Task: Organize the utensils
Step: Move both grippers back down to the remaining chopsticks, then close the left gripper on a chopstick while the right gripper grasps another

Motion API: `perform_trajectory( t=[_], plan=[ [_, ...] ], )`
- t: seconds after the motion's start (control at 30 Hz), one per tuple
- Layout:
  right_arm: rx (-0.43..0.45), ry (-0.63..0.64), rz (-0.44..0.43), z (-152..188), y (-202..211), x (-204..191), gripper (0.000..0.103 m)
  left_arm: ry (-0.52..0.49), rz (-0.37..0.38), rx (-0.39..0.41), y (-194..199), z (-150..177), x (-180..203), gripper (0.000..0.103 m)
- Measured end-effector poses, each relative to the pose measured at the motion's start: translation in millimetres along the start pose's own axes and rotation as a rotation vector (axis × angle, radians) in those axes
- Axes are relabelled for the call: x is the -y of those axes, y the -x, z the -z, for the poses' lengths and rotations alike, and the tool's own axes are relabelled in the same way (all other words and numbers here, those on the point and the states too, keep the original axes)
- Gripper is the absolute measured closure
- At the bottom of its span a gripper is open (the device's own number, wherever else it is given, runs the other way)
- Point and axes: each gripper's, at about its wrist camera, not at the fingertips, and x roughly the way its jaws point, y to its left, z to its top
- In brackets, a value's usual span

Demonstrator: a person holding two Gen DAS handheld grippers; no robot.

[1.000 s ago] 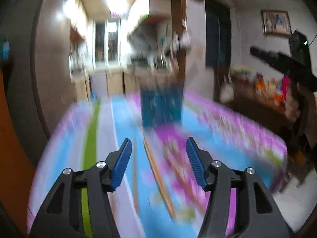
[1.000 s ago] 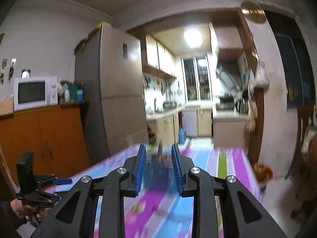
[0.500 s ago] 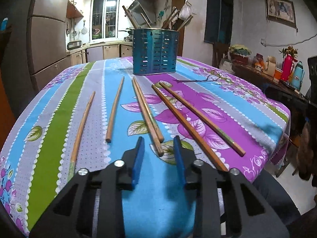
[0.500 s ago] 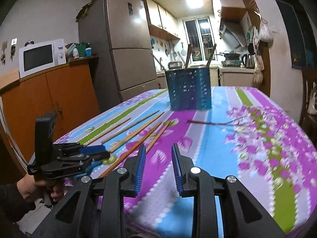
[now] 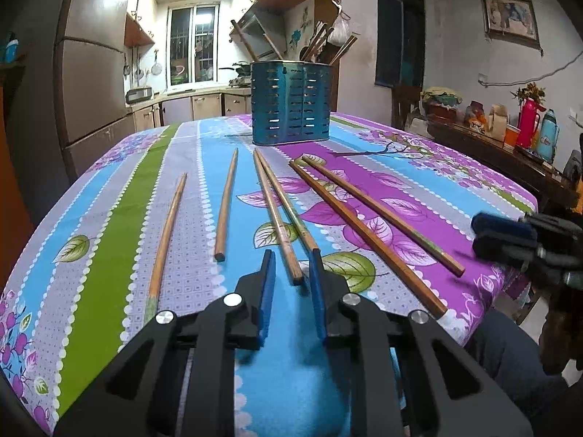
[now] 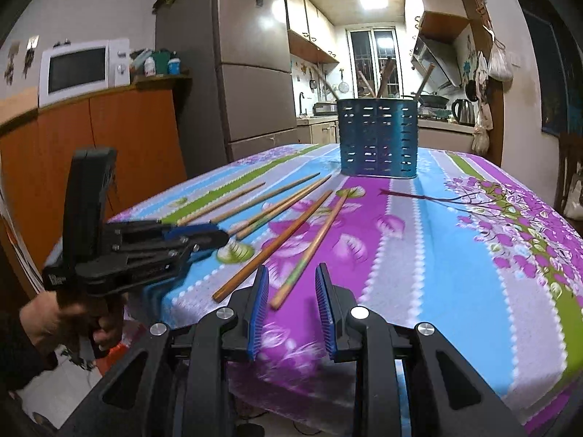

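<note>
In front of the blue holder (image 5: 291, 103), on the flowery tablecloth (image 5: 109, 225), six chopsticks are lying loose, and we are getting ready to pick them up. More sticks are already standing inside the holder. The loose ones are all lying the long way, with one end pointing at the holder and the other end pointing back at us.

We are holding the left gripper (image 5: 292, 266) low over the near edge of the cloth. Its blue fingers (image 5: 267, 284) are spread a little and are holding nothing. The middle pair of chopsticks (image 5: 280, 215) is lying right ahead, and the near tip of one stick is sitting in the gap between the fingers. We cannot tell if it is touching them. The stick is running straight away from us toward the holder, so the fingers are standing one on each side of it. We think a short push ahead and a squeeze would catch it.

We are holding the right gripper (image 6: 291, 284) on the other side of the pair from the left one. Its fingers (image 6: 259, 306) are spread a little too, and empty. The rightmost chopstick (image 6: 313, 244) is ending just in front of its gap, leaning a bit toward the left finger.

For the middle pair, the left gripper is nearer. For the two sticks farther right, the right gripper is nearer.
</note>
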Motion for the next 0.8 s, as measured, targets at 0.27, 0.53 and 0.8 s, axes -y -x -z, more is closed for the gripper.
perform_trajectory(
  t=[0.27,0.53,0.8],
  plan=[
    [0.031,0.014,0.095,14.9,-14.0,-16.1,0.077,-0.018,-0.007,0.043,0.9,5.9,1.5,0.085],
    [0.082,-0.008,0.157,19.7,-16.1,-12.2,0.083,-0.028,-0.038,0.09,0.0,11.7,3.6,0.09],
    [0.094,-0.059,0.148,17.8,-14.1,-0.5,0.095,-0.011,-0.063,0.111,0.6,11.9,5.3,0.096]
  ],
)
